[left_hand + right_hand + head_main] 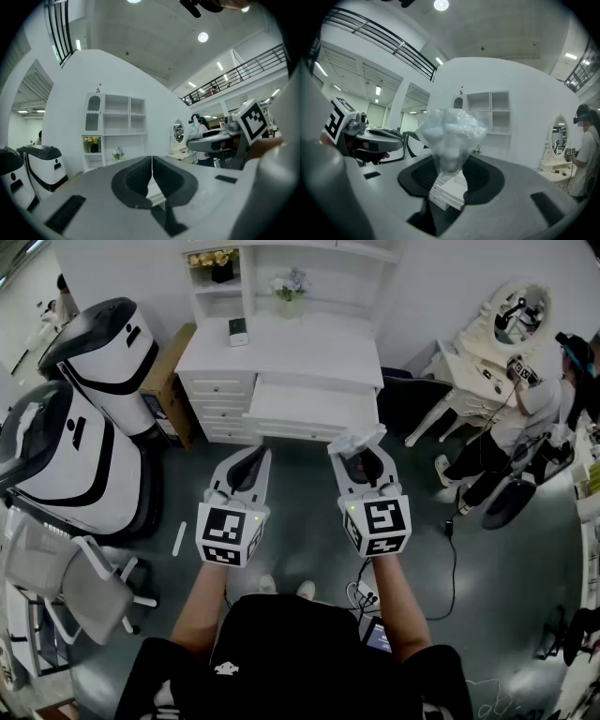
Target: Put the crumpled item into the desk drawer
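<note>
In front of the white desk [281,352], you are holding both grippers side by side above the floor. Your right gripper [361,448] is pinching the crumpled item [449,133] — a clear plastic wad — which is sticking up past the jaw tips, just short of the pulled-out drawer [314,407]. Your left gripper [152,164] is carrying nothing, its jaws pressed together.

Large indoor hall staged as room: white desk [291,345], vanity [478,362], mezzanine railing [243,70].
</note>
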Demonstrator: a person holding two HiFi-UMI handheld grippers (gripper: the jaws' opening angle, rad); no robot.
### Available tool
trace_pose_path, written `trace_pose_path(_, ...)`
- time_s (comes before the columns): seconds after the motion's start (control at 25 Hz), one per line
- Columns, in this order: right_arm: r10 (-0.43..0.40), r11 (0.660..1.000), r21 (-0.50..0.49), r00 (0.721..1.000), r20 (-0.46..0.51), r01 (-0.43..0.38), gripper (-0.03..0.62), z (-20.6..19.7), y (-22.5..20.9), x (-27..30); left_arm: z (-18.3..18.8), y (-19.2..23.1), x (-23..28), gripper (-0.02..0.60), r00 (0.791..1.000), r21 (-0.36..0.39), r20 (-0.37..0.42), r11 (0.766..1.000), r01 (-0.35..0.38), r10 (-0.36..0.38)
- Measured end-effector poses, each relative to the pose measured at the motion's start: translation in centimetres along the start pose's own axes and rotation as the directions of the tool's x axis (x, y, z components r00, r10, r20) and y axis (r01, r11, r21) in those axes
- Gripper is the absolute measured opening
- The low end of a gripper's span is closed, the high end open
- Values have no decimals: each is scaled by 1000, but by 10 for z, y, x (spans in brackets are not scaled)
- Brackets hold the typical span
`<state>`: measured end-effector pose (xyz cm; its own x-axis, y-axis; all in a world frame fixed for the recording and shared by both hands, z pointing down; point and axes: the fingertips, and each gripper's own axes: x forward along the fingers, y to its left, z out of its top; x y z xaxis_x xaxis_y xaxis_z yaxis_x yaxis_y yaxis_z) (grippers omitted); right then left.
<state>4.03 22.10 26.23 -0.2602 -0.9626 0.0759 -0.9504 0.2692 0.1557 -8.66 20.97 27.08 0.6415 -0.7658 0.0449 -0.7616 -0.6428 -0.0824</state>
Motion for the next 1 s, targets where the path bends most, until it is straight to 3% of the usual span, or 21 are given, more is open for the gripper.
trace_pose_path(0.44,3,1000,28,1000,-2,-3,147,-3,-7,12,2,3,14,8,1000,12,-5,1000,11,-11)
trace_pose_path(1.0,44,998,43,999,8,-44,149,-17,-36,-5,-4,-37,29,8,1000,10,-13,1000,-13,13)
